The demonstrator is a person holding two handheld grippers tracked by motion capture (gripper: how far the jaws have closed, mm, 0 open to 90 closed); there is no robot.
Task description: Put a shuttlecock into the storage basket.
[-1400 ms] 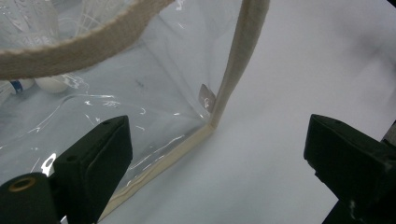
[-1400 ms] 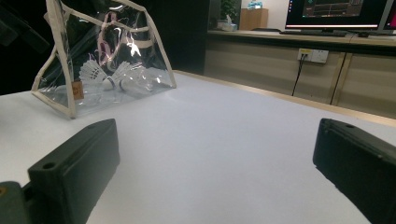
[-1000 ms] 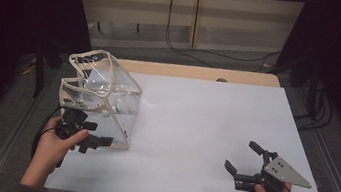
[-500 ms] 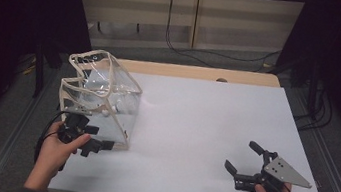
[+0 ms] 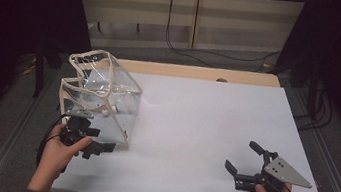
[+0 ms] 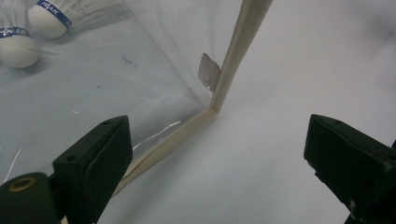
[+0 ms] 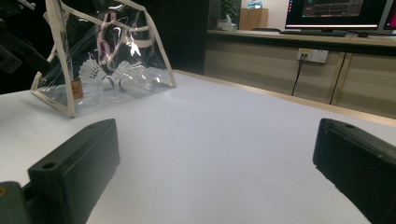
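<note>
A clear plastic bag (image 5: 103, 91) with beige trim stands at the left of the white table (image 5: 205, 121). Two white shuttlecocks (image 6: 44, 21) lie inside it, also seen as shuttlecocks (image 7: 109, 74) through the bag (image 7: 107, 51) in the right gripper view. My left gripper (image 5: 100, 139) is open at the bag's near bottom corner. In the left gripper view that bag corner (image 6: 212, 109) lies between the wide-apart jaws of the left gripper (image 6: 219, 140), not pinched. My right gripper (image 5: 241, 155) is open at the table's near right, and the right gripper (image 7: 215, 140) holds nothing.
A wooden strip (image 5: 202, 73) edges the table's far side, and metal rails (image 5: 16, 140) run along both sides. Cables (image 5: 204, 55) lie on the floor beyond. A monitor (image 7: 343, 11) stands on a counter far behind the bag.
My left gripper has edged a little to the right, closer around the bag's near corner. The bag and the right gripper have stayed put.
</note>
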